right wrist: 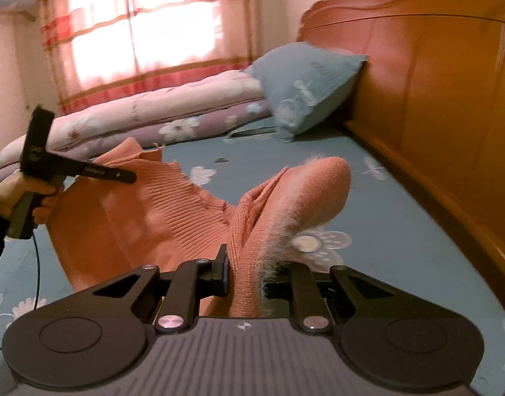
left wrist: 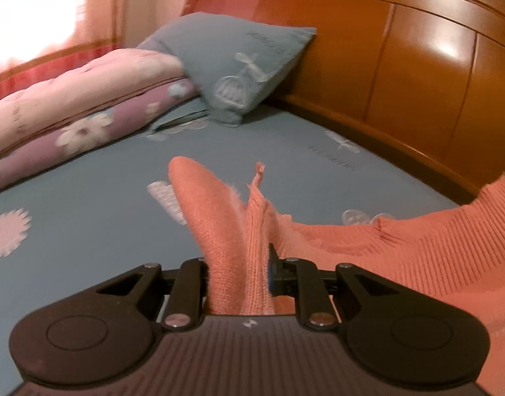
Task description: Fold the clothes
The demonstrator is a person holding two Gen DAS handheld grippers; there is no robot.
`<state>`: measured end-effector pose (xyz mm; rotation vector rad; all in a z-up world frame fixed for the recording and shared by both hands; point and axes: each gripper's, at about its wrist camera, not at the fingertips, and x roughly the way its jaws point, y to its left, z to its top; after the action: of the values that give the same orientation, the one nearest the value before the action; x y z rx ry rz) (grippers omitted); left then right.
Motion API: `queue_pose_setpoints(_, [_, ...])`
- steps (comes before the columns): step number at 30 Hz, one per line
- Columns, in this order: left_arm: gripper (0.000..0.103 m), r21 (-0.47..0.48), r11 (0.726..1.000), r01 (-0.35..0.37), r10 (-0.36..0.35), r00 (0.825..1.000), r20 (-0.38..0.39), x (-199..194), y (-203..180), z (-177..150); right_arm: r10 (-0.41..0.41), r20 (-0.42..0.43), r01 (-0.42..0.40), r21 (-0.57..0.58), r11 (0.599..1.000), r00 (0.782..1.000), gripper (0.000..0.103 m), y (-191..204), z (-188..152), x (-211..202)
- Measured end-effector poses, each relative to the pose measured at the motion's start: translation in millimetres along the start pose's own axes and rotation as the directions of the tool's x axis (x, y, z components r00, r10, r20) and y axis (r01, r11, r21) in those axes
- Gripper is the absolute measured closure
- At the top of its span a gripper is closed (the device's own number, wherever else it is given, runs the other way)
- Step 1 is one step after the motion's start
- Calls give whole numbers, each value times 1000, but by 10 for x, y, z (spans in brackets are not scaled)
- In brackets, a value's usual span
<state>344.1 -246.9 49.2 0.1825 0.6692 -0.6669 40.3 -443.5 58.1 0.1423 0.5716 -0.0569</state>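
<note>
An orange ribbed knit sweater (left wrist: 417, 244) hangs stretched between my two grippers above the blue bed sheet (left wrist: 87, 231). My left gripper (left wrist: 239, 274) is shut on a bunched edge of the knit, which sticks up past its jaws. My right gripper (right wrist: 246, 274) is shut on the other bunched edge, where a fuzzy pale trim shows on the sweater (right wrist: 147, 211). In the right wrist view the left gripper (right wrist: 130, 176) shows at the left, held by a hand (right wrist: 11, 194), its tip against the ribbed fabric.
A blue pillow (left wrist: 239, 62) leans on the wooden headboard (left wrist: 401, 59) at the far end. A folded pink and purple floral quilt (left wrist: 71, 105) lies along the bed's far side under a curtained window (right wrist: 147, 23). A thin cable (right wrist: 38, 283) trails below the hand.
</note>
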Motion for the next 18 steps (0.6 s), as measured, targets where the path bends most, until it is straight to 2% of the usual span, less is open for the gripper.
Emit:
queue_pose_setpoints(11, [87,97,992,83,-87,996,29,775,-1080,572,-134,40,128,131,983,990,83,-505,-434,-403])
queue_pose_setpoints(18, [87,178,979,101,-111,992,51,1152,-1810,898,-181,37,171,195,966,983,83,-594,-768,-464])
